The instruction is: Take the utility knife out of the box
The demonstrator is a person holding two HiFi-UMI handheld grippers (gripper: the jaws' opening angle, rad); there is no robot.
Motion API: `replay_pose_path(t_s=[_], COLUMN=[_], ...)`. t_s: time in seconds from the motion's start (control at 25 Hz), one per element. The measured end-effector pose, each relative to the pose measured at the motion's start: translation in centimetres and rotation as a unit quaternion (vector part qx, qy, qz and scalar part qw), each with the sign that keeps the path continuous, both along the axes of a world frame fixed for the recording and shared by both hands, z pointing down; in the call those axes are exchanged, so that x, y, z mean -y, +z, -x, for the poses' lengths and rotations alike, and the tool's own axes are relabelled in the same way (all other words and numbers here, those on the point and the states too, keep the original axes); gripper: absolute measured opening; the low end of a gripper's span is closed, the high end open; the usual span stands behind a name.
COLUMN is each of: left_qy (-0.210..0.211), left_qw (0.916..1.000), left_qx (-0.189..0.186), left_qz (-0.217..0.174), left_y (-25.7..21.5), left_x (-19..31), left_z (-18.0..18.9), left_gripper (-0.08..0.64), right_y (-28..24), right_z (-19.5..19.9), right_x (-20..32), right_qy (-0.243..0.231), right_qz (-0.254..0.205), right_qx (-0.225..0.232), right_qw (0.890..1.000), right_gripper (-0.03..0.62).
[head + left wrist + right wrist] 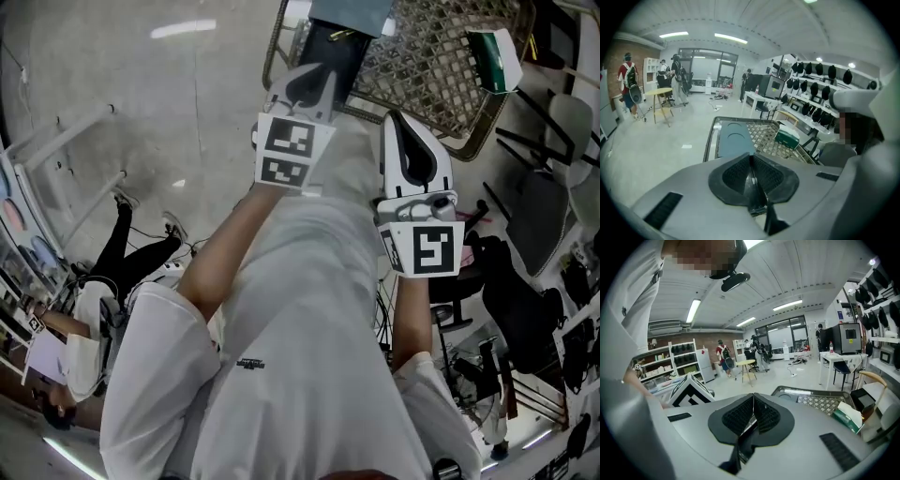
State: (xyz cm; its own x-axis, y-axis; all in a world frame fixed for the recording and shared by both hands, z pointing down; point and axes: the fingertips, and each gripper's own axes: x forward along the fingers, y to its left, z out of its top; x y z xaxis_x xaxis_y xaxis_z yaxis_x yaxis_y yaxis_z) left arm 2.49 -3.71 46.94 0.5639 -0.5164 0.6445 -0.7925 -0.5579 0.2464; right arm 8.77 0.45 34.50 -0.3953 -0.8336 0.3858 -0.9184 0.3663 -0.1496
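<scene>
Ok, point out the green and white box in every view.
Head view: the green and white box sits at the top right, at the right edge of the mesh tabletop.
Left gripper view: just right of centre, on the mesh.
Right gripper view: lower right, near the picture's edge.
Shared landmark: the mesh tabletop, which lies under the box in all three.

Box [349, 13] left of tissues [494, 58], on table [422, 67]

White T-shirt [309, 375] worn; left gripper [751, 159] and right gripper [753, 400] pale grey, black ribbed fingers [736, 176].
</scene>
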Motion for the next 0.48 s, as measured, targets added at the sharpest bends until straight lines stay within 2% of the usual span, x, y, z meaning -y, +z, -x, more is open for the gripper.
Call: replay_pose_path(t_s=[0.12, 0.2, 0.48], left_qy=[-0.011, -0.013, -0.04], left_qw=[0.9997, 0.9993, 0.9972], left_qx=[0.007, 0.009, 0.021], left_qz=[0.019, 0.034, 0.059], left_y=[2.3, 4.1, 9.7], left_x=[0.7, 1.0, 2.5], left_z=[-1.2, -2.1, -2.8], left_gripper=[0.017, 0.097, 0.118], right_y=[1.5, 2.6, 5.6], right_z=[-1.0, -1.7, -3.5], right_x=[0.6, 0.9, 1.5], right_qy=[0.0, 0.002, -0.003], right_qz=[0.011, 0.02, 0.046], right_qx=[0.007, 0.008, 0.009], right_qw=[1.0, 1.0, 0.999], right_gripper=[0.0, 0.0, -0.001])
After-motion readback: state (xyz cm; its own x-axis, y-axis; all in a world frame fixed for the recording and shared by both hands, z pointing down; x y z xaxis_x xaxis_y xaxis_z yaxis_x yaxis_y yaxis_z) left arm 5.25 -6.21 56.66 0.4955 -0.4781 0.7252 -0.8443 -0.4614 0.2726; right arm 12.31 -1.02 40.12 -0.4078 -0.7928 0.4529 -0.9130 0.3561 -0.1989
